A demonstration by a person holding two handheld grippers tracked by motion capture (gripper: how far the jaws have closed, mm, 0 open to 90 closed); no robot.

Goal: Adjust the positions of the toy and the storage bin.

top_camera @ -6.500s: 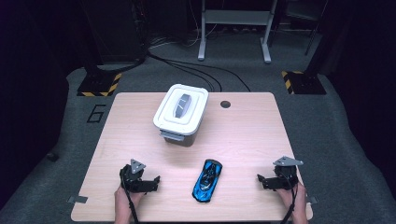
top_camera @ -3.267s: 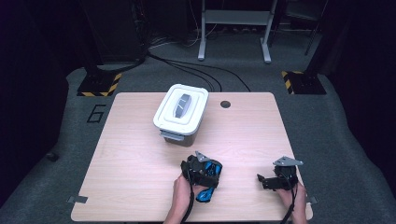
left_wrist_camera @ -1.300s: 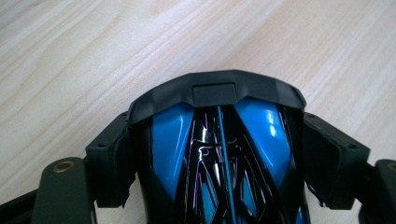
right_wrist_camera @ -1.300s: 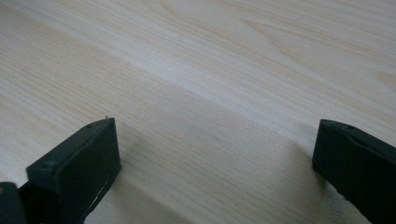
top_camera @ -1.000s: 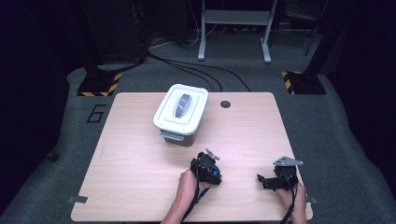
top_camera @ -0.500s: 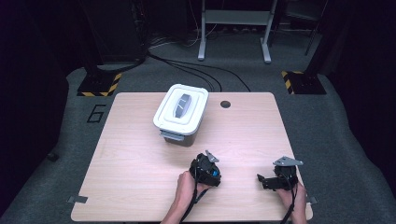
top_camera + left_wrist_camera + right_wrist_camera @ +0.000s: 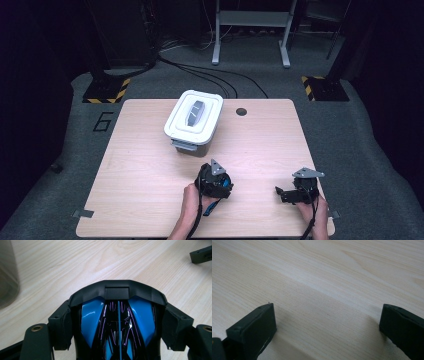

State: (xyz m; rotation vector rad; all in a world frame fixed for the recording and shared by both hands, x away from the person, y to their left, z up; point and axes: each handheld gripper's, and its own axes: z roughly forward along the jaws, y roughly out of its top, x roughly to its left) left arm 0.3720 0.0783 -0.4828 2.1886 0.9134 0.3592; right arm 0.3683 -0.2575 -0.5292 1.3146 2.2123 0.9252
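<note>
A blue and black toy car (image 7: 140,312) sits nose-out between the jaws of my left gripper (image 7: 118,323), whose pads press on both its sides. In the high view the left gripper (image 7: 216,182) hovers over the table's front middle with bits of the blue car (image 7: 226,183) showing under it. My right gripper (image 7: 280,192) rests at the front right, and its jaws (image 7: 327,315) stand wide open over bare wood.
A white lidded box (image 7: 194,117) with a grey handle stands at the back middle of the wooden table (image 7: 140,150), its side at the left gripper view's left edge (image 7: 7,277). A round cable hole (image 7: 241,111) lies right of the box.
The left gripper came from the front left to the car, closed on it, and has lately shifted a little toward the box with it. The right gripper has kept still.
</note>
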